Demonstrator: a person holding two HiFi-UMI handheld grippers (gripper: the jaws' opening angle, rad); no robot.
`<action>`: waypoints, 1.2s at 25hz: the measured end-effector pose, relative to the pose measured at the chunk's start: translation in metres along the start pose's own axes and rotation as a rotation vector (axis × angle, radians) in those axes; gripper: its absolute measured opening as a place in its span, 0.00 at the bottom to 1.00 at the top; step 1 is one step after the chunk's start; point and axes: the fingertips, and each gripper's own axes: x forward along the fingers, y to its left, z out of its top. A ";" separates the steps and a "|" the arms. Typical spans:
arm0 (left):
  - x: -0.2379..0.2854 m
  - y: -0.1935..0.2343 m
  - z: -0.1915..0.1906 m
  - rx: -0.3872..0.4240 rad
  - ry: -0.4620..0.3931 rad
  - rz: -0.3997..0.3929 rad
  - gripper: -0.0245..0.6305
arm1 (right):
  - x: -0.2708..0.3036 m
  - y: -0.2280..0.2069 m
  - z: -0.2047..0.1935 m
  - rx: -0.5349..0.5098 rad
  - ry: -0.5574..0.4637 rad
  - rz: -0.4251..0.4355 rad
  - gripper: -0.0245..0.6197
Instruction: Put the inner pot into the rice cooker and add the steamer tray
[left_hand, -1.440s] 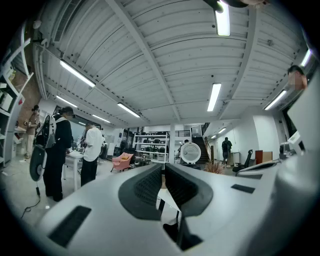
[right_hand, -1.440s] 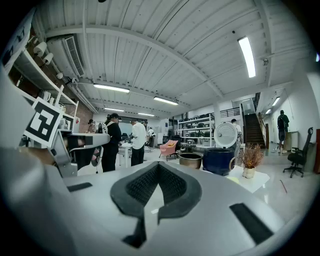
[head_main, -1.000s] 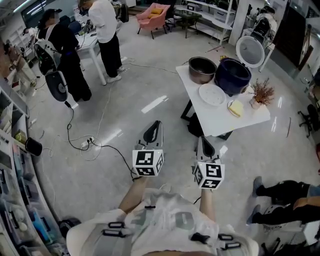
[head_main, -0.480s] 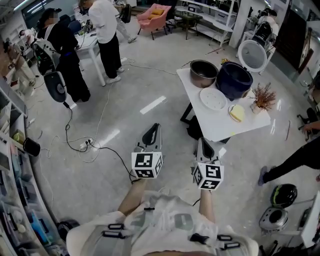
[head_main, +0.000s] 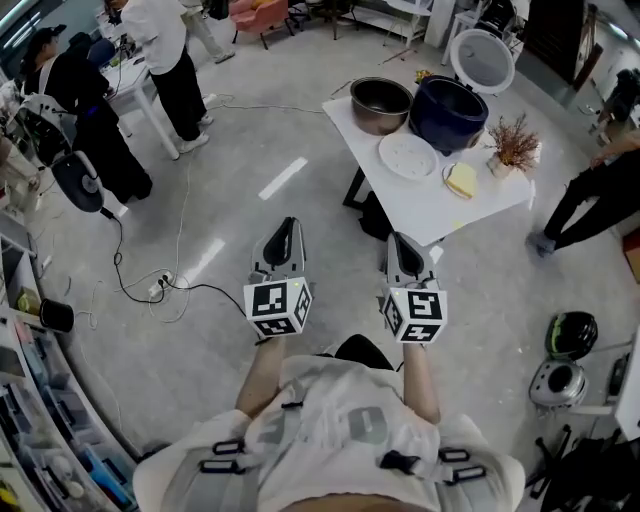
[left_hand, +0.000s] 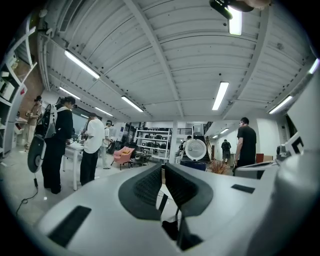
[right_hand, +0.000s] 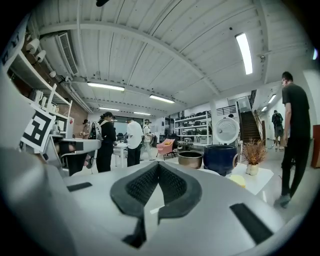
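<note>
On a white table (head_main: 450, 215) ahead stand a metal inner pot (head_main: 380, 104) (right_hand: 190, 159), a dark blue rice cooker (head_main: 447, 113) (right_hand: 220, 159) with its round white lid (head_main: 482, 61) raised, and a white perforated steamer tray (head_main: 407, 156) lying flat in front of them. My left gripper (head_main: 284, 228) (left_hand: 163, 167) and right gripper (head_main: 399, 242) (right_hand: 158, 166) hover side by side over the floor, short of the table's near edge. Both are shut with nothing between their jaws.
A yellow sponge-like item (head_main: 461, 180) and a small vase of dried flowers (head_main: 512, 145) share the table. People stand at a desk (head_main: 130, 75) at far left, and a person (head_main: 590, 185) stands right of the table. Cables (head_main: 170, 285) trail over the floor. Shelves line the left wall.
Both grippers and the view have advanced toward the table, which now lies closer and more central. The person at right has moved up beside the table.
</note>
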 end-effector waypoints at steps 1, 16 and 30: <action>0.003 0.000 -0.001 -0.002 0.002 -0.008 0.09 | 0.002 -0.003 0.001 -0.004 -0.001 -0.012 0.05; 0.083 -0.035 -0.005 0.045 -0.020 -0.073 0.09 | 0.050 -0.063 0.011 -0.171 -0.018 -0.064 0.05; 0.218 -0.053 -0.003 0.034 -0.041 -0.063 0.09 | 0.161 -0.146 0.020 -0.196 -0.022 -0.026 0.05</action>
